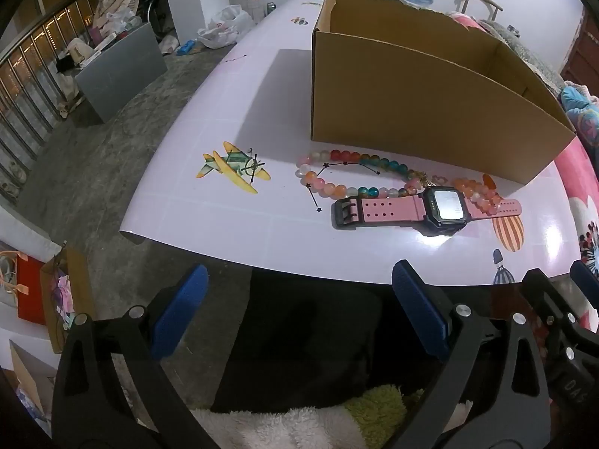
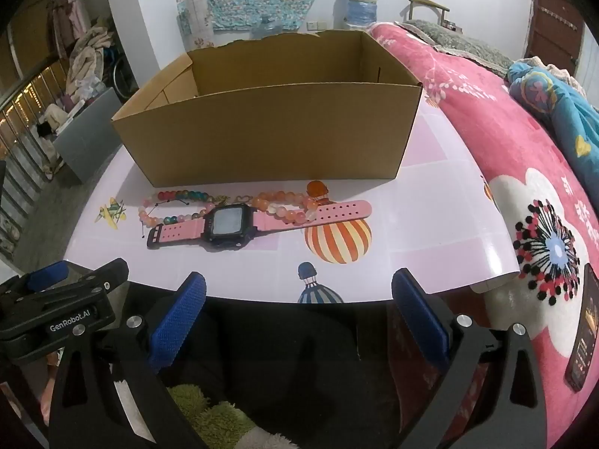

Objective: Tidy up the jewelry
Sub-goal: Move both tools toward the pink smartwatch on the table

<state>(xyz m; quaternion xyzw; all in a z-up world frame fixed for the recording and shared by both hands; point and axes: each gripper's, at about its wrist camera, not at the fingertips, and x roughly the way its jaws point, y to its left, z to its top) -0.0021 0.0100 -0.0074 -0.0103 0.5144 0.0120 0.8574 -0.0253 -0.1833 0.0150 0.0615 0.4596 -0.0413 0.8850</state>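
**Both jaws wide, nothing held, jewelry laid out ahead**

My left gripper has its jaws spread as wide as they go, with nothing between the blue pads, and it hangs over the near edge of the worktop, tipped steeply down. My right gripper is the same: jaws fully apart, empty, short of the worktop's near edge. The two sit side by side, each showing at the edge of the other's view.

Just beyond the jaws lies the pink-strapped watch, flat on the worktop with its dark square face up and the strap stretched out left to right. Touching its far side are two bead bracelets: the multicoloured bracelet, in pink, red, orange and teal beads, by the buckle end, and the orange-pink bracelet, lying partly across the holed end of the strap.

Behind them, nearly against the beads, stands the open cardboard box; what I can see of its inside is bare.

A pink floral blanket covers the bed along the worktop's right side, with a phone lying on it.
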